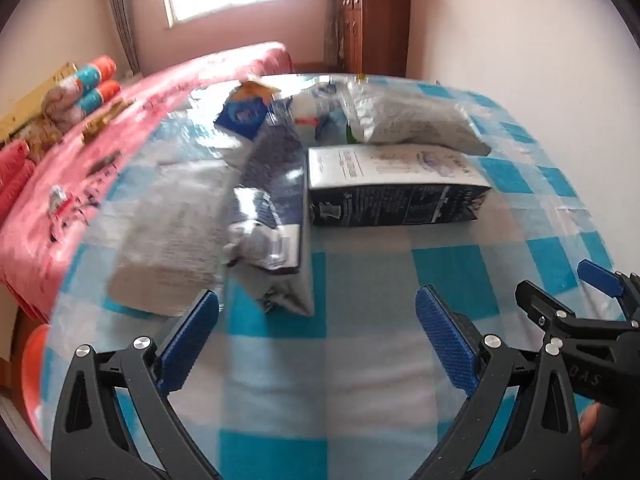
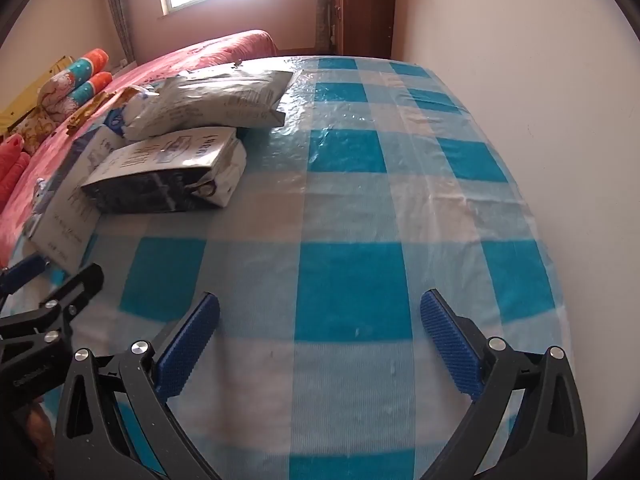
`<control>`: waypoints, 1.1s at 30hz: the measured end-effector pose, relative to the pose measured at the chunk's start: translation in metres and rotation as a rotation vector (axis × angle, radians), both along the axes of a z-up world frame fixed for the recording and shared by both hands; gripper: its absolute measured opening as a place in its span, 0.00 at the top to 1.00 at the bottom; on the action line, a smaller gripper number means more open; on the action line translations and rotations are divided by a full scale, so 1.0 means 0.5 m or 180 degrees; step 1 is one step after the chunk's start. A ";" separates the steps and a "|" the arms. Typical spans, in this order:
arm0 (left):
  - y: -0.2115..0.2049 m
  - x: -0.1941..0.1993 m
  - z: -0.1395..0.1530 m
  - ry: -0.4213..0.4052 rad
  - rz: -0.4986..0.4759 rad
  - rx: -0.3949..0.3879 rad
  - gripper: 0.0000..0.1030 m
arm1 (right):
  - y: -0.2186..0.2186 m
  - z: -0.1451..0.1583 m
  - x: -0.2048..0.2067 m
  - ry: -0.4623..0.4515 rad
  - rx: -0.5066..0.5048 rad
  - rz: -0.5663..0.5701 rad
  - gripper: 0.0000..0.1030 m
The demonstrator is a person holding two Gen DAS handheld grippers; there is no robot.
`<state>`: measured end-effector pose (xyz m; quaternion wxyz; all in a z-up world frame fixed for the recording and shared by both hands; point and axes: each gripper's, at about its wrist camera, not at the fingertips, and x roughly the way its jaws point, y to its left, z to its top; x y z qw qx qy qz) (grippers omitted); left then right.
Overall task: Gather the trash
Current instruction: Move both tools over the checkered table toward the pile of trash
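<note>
Still, your left gripper and right gripper stood wide apart, empty. Those crumpled bags looked slippery; a shallow pinch could have slid off.

Probably snack bags on checkered cloth

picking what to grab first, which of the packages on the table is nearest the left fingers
The crumpled dark blue and silver bag, lying lengthwise toward the left gripper, its end just ahead of the open fingers. The boxy carton and the grey pouch lie farther back.
</note>
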<state>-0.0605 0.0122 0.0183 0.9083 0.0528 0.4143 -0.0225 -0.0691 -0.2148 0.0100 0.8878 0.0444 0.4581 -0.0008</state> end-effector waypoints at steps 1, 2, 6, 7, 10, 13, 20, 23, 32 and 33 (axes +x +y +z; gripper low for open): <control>0.002 -0.013 0.012 -0.0063 0.0004 0.0031 0.04 | -0.004 0.006 -0.003 -0.0012 0.0034 0.0000 0.04; 0.005 -0.023 0.019 -0.0109 0.0005 0.0032 0.04 | -0.005 0.017 -0.011 -0.0058 0.0067 0.0003 0.04; 0.034 -0.059 0.073 -0.0311 0.0012 -0.0019 0.04 | 0.000 0.070 -0.034 -0.0289 0.0059 0.0035 0.04; 0.038 -0.062 0.082 -0.0333 0.0016 -0.0014 0.04 | 0.002 0.084 -0.039 -0.0347 0.0054 0.0046 0.04; 0.062 -0.088 0.115 -0.0458 0.0055 -0.0030 0.04 | 0.015 0.130 -0.062 -0.0517 0.0009 0.0049 0.04; 0.088 -0.109 0.155 -0.0591 0.0108 -0.0029 0.04 | 0.022 0.175 -0.080 -0.0697 0.0041 0.0100 0.04; 0.138 -0.152 0.221 -0.0830 0.0258 -0.0123 0.04 | 0.057 0.267 -0.137 -0.1050 0.0030 0.0219 0.04; 0.155 -0.167 0.246 -0.0933 0.0309 -0.0121 0.04 | 0.072 0.294 -0.160 -0.1131 0.0007 0.0265 0.04; 0.178 -0.190 0.275 -0.1047 0.0373 -0.0124 0.04 | 0.098 0.340 -0.202 -0.1283 -0.0086 0.0329 0.04; 0.178 -0.194 0.276 -0.1051 0.0374 -0.0114 0.04 | 0.098 0.340 -0.205 -0.1284 -0.0071 0.0330 0.04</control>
